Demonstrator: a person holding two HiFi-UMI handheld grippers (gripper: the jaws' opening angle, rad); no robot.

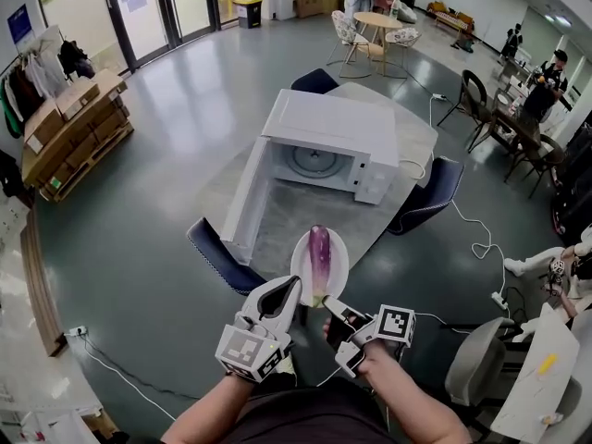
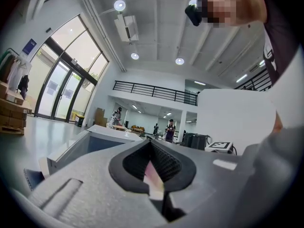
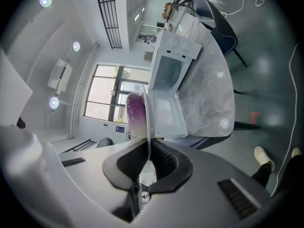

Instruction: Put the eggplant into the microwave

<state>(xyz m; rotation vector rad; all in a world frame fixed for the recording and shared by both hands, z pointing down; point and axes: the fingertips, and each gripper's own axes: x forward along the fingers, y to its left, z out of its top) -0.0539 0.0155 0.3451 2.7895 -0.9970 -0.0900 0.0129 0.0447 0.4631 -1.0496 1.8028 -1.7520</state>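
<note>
Both your left gripper (image 1: 292,287) and right gripper (image 1: 327,305) are clamped on the near rim of the plate (image 1: 339,265), which keeps it level. The eggplant (image 1: 318,251) lies along the plate's middle, short of the table's near edge, and the microwave (image 1: 326,139) stands open ahead.

A grey marbled table (image 1: 277,225) stands on the floor straight ahead of the left gripper (image 1: 287,292) and right gripper (image 1: 333,308) — beyond the plate (image 1: 338,262) they both pinch. On its far part sits a white microwave (image 1: 324,128), its door (image 1: 242,206) swung open toward the left gripper's side.
</note>
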